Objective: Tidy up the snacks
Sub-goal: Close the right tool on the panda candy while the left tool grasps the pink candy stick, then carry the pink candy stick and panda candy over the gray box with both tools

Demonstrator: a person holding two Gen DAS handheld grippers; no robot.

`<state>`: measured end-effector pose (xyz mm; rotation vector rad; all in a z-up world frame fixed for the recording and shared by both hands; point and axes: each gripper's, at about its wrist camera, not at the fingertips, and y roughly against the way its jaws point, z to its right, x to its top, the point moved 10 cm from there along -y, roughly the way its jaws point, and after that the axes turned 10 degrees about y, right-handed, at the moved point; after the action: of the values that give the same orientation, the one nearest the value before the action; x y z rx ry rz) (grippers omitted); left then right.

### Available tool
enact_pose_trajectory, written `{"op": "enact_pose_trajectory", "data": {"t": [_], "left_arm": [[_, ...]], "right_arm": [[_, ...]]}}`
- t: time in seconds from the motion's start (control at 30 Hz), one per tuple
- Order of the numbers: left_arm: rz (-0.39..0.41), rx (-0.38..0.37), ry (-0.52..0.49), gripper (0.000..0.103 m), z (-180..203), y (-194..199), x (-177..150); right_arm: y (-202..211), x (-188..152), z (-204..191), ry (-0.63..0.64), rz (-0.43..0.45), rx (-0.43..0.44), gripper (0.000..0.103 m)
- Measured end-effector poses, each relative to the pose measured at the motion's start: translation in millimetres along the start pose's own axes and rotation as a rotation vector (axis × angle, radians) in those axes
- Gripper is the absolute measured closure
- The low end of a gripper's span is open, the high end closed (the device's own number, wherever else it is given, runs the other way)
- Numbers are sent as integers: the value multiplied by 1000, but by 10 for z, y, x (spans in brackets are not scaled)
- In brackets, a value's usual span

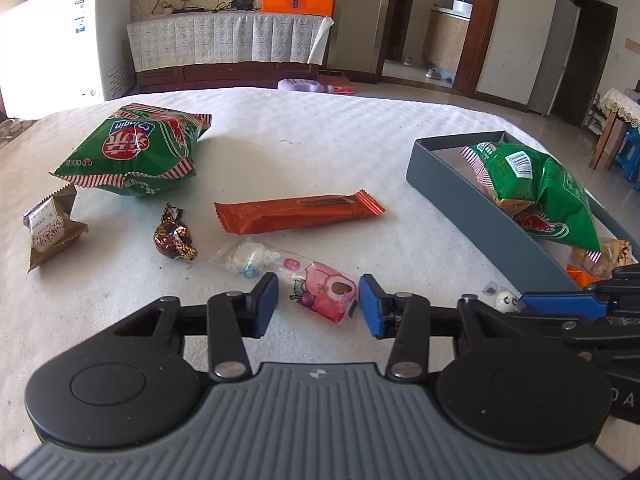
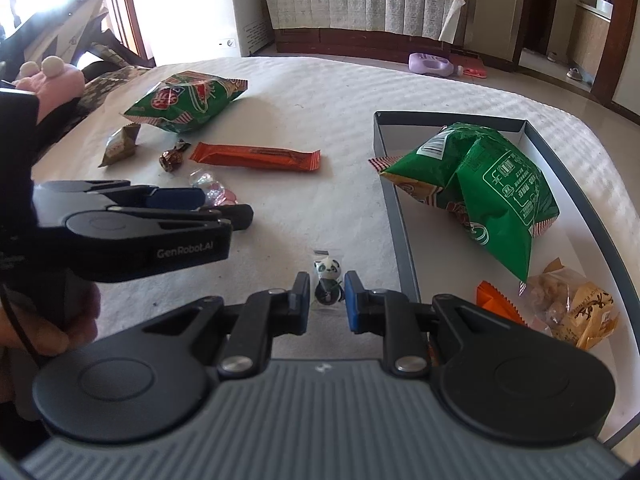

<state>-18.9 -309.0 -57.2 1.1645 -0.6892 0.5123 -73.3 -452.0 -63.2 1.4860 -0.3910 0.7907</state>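
My left gripper (image 1: 318, 300) stands open low over the white bedspread. A pink peach candy packet (image 1: 326, 296) lies between its pads; the right pad is at the packet's edge and a thin gap shows at the left pad. My right gripper (image 2: 327, 300) is shut on a small panda candy (image 2: 327, 272), just left of the grey box (image 2: 404, 240). That box holds a green snack bag (image 2: 484, 184), a biscuit packet (image 2: 580, 312) and an orange packet (image 2: 496, 300). Loose on the bed lie another green bag (image 1: 132, 152), an orange bar (image 1: 300, 212), a brown foil candy (image 1: 174, 236) and an olive packet (image 1: 52, 228).
A person's hand (image 2: 60, 320) holds the left gripper's body (image 2: 152, 240) at the left of the right wrist view. A pink plush (image 2: 52, 80) and dark cushions sit at the bed's far left. Beyond the bed's far edge are a purple bottle (image 1: 304, 86) on the floor and a cabinet (image 1: 224, 40).
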Motion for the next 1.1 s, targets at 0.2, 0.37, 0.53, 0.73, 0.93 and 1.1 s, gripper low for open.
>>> {"op": "enact_pose_trajectory", "data": {"t": [0.2,0.37,0.53,0.73,0.93,1.1], "left_arm": [[-4,-19,2,86,-59,119,13],[-12,-42,6,91,-104,311,-2],[-50,-44,8,91,-168,266,-114],[-39,-19,-78,64,0,140,-172],[-29,-6,-106,74,22,130,-171],[-15,16,-108,88,-24,171,-121]], "right_arm": [[9,27,-35,7,8,3,81],[23,37,-66,11,11,13,81],[-8,32,-82,15,2,14,81],[-131,-34,-70,30,-38,-10,81],[-157,-54,-72,57,-50,-19,81],[-43,14,-113,55,-13,0,81]]}}
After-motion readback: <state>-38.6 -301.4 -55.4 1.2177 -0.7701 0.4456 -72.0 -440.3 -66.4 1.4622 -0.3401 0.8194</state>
